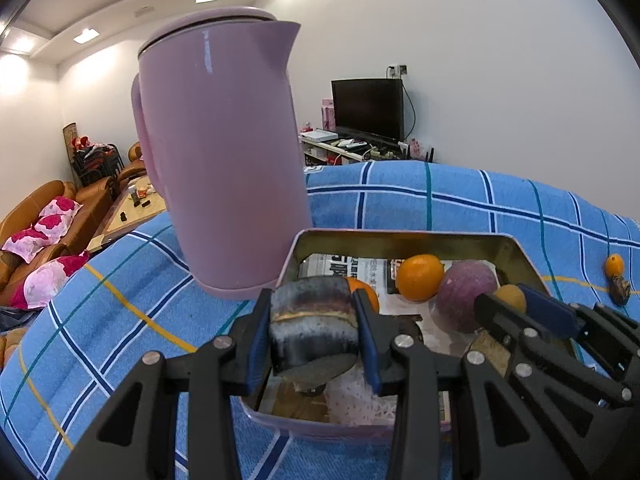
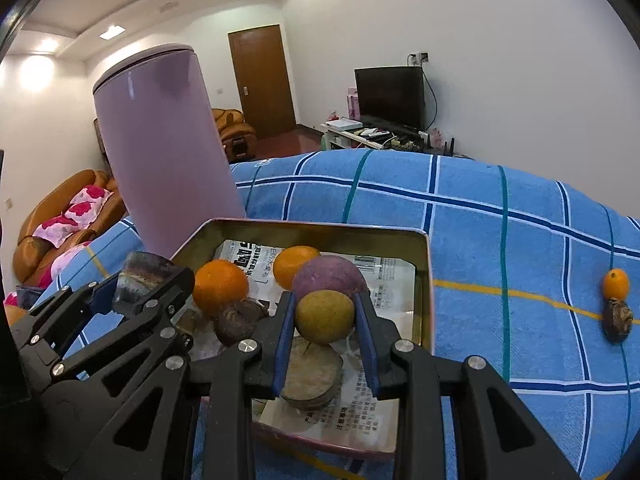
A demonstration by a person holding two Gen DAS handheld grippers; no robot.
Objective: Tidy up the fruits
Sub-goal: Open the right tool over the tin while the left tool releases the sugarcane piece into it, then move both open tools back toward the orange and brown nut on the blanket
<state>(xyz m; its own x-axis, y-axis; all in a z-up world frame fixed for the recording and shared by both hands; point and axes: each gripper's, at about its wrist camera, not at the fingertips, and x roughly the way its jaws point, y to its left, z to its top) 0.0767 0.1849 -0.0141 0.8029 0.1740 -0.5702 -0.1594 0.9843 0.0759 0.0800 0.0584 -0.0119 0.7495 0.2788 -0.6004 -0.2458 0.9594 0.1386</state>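
Observation:
A metal tin tray (image 1: 400,240) (image 2: 312,229) lined with printed paper sits on the blue checked cloth. My left gripper (image 1: 314,312) is shut on a dark grey-purple chunk (image 1: 312,316) above the tray's near left corner; it also shows in the right wrist view (image 2: 144,280). My right gripper (image 2: 324,316) is shut on a yellow-green round fruit (image 2: 325,316) over the tray, seen small in the left wrist view (image 1: 510,297). In the tray lie two oranges (image 2: 220,286) (image 2: 294,266), a purple round fruit (image 2: 328,276), a dark brown piece (image 2: 236,322) and a cut brown slice (image 2: 312,372).
A tall pink jug (image 1: 220,152) (image 2: 164,152) stands just behind the tray's left side. A small orange (image 2: 616,284) and a dark brown piece (image 2: 617,322) lie on the cloth to the right. A sofa, door and TV stand are beyond the table.

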